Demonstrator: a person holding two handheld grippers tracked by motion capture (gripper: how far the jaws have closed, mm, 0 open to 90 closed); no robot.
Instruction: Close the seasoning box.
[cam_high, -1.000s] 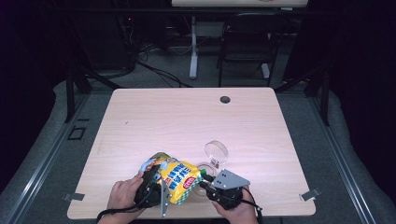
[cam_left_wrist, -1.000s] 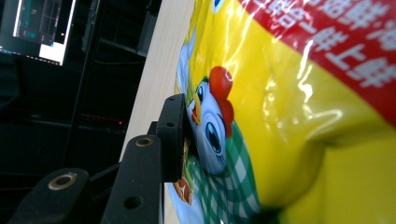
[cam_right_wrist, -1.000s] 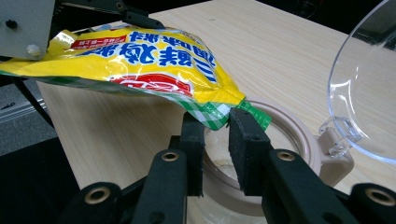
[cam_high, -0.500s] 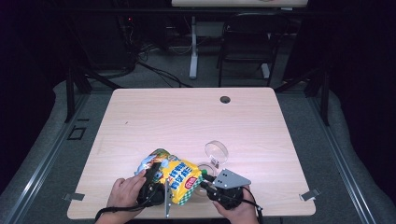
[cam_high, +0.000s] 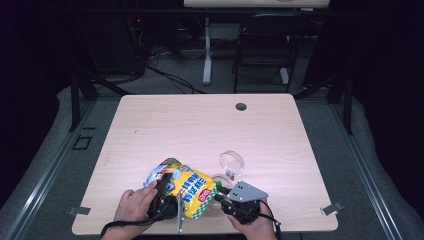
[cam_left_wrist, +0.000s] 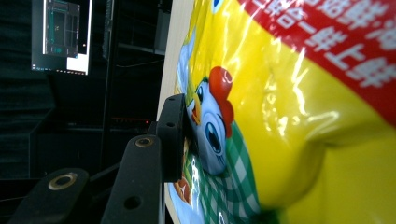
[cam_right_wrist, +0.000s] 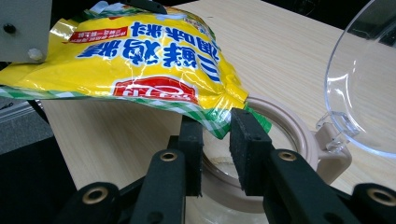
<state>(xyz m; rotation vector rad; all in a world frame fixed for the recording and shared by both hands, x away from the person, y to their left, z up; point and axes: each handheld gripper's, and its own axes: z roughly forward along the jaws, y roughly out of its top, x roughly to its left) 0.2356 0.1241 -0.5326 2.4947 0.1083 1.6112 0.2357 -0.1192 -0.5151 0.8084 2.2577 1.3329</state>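
A yellow snack bag (cam_high: 187, 187) with a green-check edge is held up over the table's front edge. My left gripper (cam_high: 162, 192) is shut on its left end; in the left gripper view one black jaw presses the printed chick on the bag (cam_left_wrist: 303, 116) and the other jaw is hidden behind it. My right gripper (cam_right_wrist: 217, 135) stands open, with the bag's (cam_right_wrist: 154, 60) lower corner in the gap between its pads. Right below is a beige-rimmed jar (cam_right_wrist: 289, 126) with its clear lid (cam_right_wrist: 364, 84) hinged open. In the high view the right gripper (cam_high: 217, 195) sits beside the jar (cam_high: 218, 179).
The light wooden table (cam_high: 200, 125) has a dark cable hole (cam_high: 241, 106) near its far edge. Beyond the table stand a black chair (cam_high: 260, 40) and a white desk leg (cam_high: 206, 50). Both hands are close to the table's front edge.
The bag has shifted very slightly to the left. Both hands have kept almost the same place.
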